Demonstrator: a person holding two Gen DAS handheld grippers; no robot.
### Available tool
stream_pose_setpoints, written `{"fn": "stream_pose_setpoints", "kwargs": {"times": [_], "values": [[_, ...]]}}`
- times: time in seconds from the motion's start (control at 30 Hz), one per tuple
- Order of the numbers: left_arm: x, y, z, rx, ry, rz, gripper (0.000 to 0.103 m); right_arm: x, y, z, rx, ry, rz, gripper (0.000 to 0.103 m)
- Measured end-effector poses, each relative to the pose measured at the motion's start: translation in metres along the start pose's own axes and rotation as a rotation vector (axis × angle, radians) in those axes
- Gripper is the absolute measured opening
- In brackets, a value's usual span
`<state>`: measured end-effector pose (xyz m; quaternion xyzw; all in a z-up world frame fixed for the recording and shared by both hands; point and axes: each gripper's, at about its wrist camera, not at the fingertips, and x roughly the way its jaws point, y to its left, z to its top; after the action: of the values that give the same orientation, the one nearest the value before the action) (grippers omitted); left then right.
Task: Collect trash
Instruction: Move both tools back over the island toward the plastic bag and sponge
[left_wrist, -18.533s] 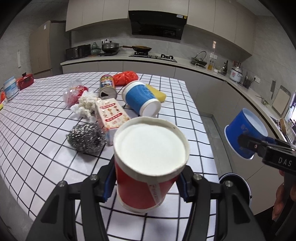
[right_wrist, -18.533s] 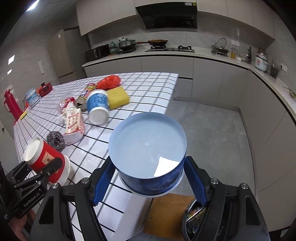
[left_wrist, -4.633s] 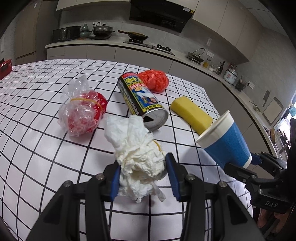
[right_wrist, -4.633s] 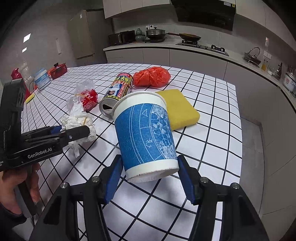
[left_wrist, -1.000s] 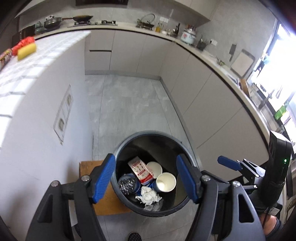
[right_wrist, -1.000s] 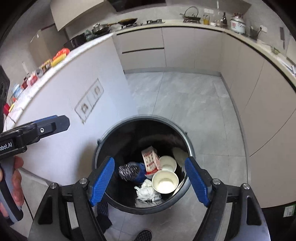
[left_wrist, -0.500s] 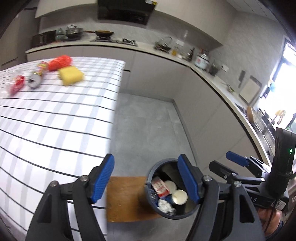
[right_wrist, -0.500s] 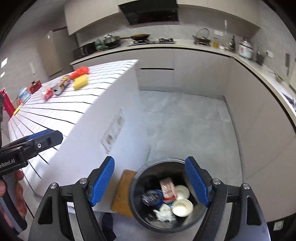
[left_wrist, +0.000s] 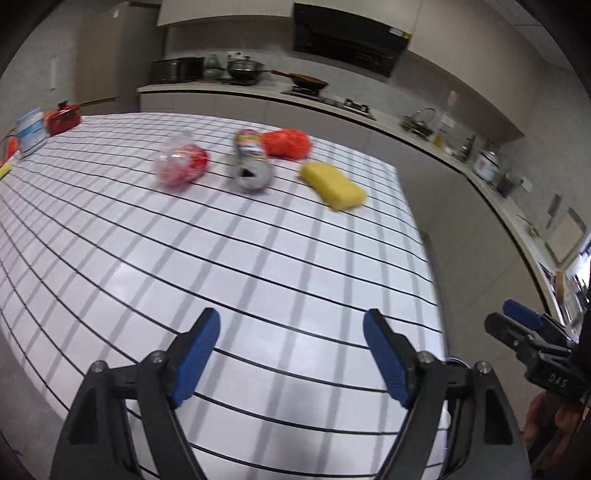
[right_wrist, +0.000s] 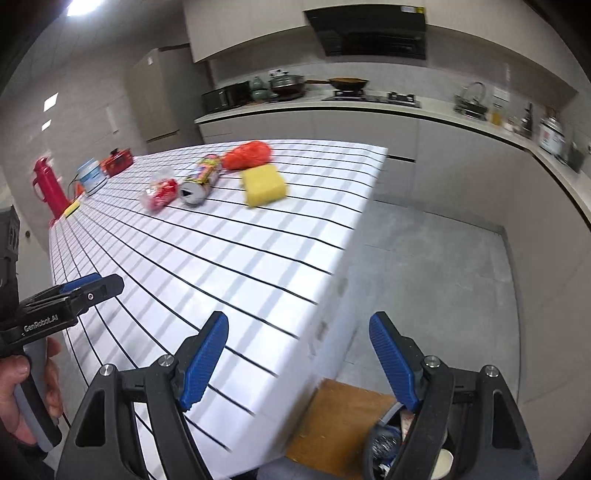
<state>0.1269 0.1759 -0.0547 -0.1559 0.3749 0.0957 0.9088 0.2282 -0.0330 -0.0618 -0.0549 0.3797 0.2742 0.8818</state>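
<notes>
Well beyond our empty fingers, on the gridded worktop (left_wrist: 258, 258), trash lies blurred: clear bag (left_wrist: 181, 166), tipped can (left_wrist: 251, 162), red bag (left_wrist: 288, 143), yellow sponge (left_wrist: 332, 186). Left gripper (left_wrist: 291, 349) just widened; right gripper (right_wrist: 299, 350) spread.

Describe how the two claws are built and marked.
Both claws, left and right, have black frames with silver bolts and ribbed blue pads. White lettering: GenRobot.AI on the left body, DAS on the right. The left handle looks grey.
</notes>
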Motion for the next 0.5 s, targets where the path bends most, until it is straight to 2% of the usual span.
{"fn": "stream_pose_setpoints", "kwargs": {"times": [0.1, 0.3, 0.5], "values": [[0.006, 0.027, 0.014, -0.012, -0.017, 0.045, 0.098, 0.019, 0.021, 0.017, -0.015, 0.005, 0.013, 0.08], [0.026, 0.07, 0.036, 0.002, -0.004, 0.092, 0.099, 0.056, 0.055, 0.049, -0.044, 0.011, 0.016, 0.08], [0.05, 0.097, 0.064, 0.032, 0.018, 0.112, 0.099, 0.093, 0.07, 0.082, -0.034, 0.022, 0.009, 0.08]]}}
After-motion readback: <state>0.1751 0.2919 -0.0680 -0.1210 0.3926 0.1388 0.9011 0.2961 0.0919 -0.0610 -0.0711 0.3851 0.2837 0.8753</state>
